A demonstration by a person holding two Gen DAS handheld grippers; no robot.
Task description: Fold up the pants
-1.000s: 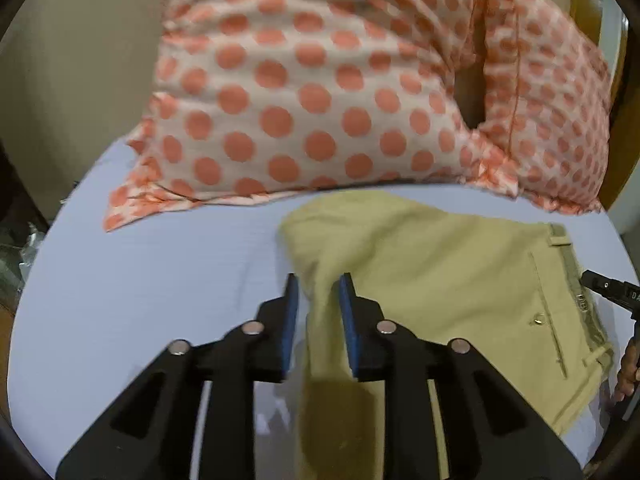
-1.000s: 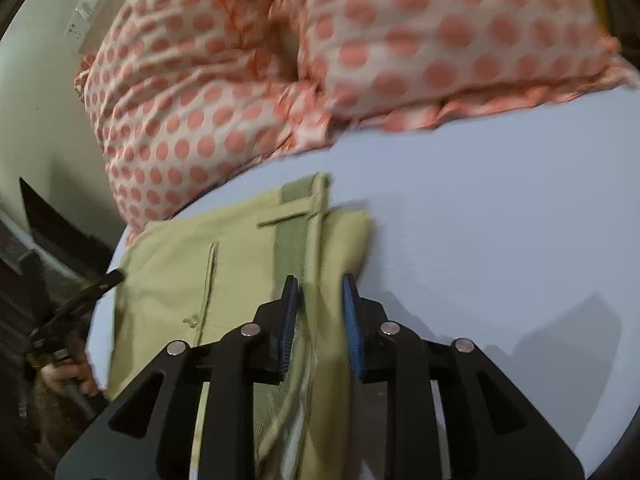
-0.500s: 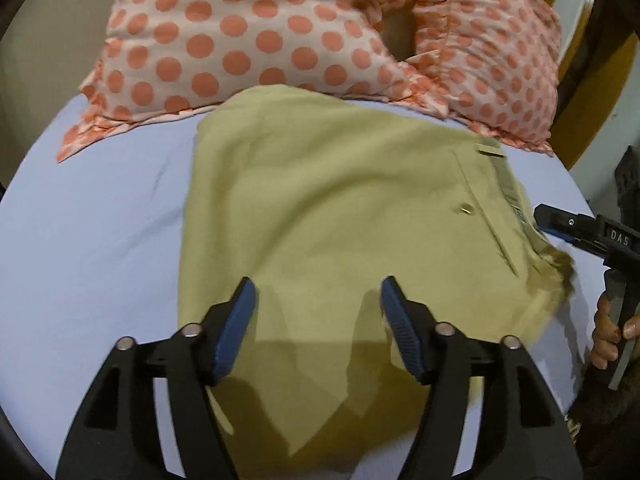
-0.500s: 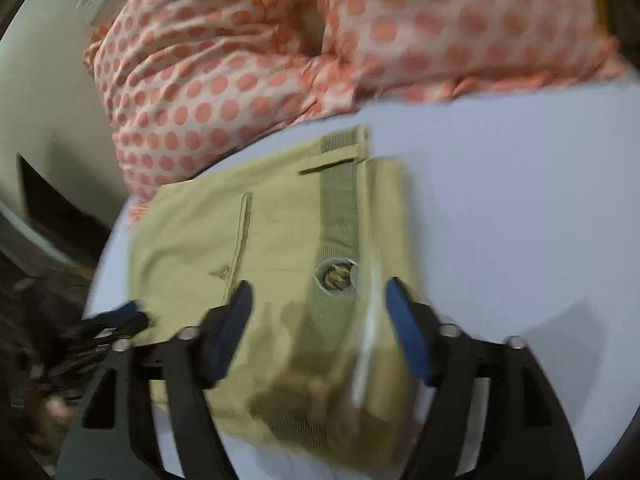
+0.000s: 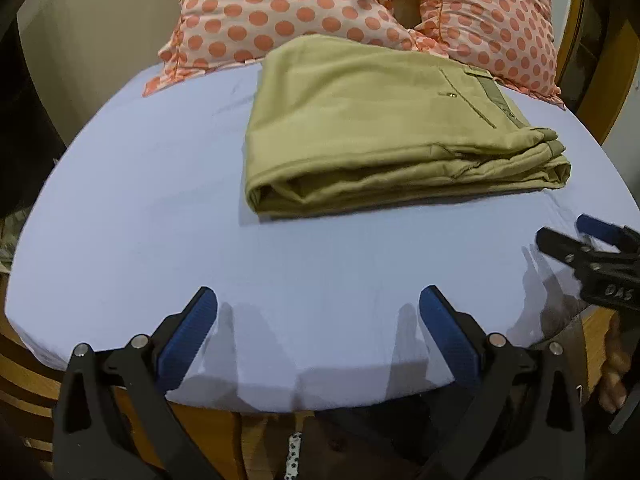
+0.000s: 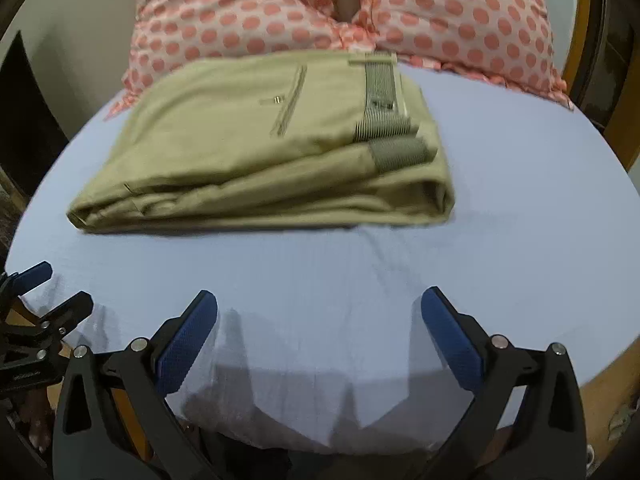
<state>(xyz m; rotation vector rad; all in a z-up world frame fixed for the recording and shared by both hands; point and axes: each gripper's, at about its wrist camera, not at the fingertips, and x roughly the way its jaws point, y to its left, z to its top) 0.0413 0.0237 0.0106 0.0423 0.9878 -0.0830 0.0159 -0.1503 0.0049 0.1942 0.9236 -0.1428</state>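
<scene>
1. Pillows (image 5: pixel 280 12) with orange dots lean at the far side of the bed, the left one touching the far edge of the pants (image 5: pixel 380 120).
2. Pants lie folded in a flat stack on the blue sheet (image 5: pixel 160 220), waistband (image 6: pixel 384 88) to the right.
3. Left gripper (image 5: pixel 318 306) hangs over the sheet's near edge, fingers spread wide, holding nothing, well apart from the pants.
4. Right gripper (image 6: pixel 320 308) hangs likewise, fingers spread, empty.
5. Bare sheet lies between both grippers and the pants.
6. Wooden frame (image 5: pixel 616 80) shows at far right.
</scene>
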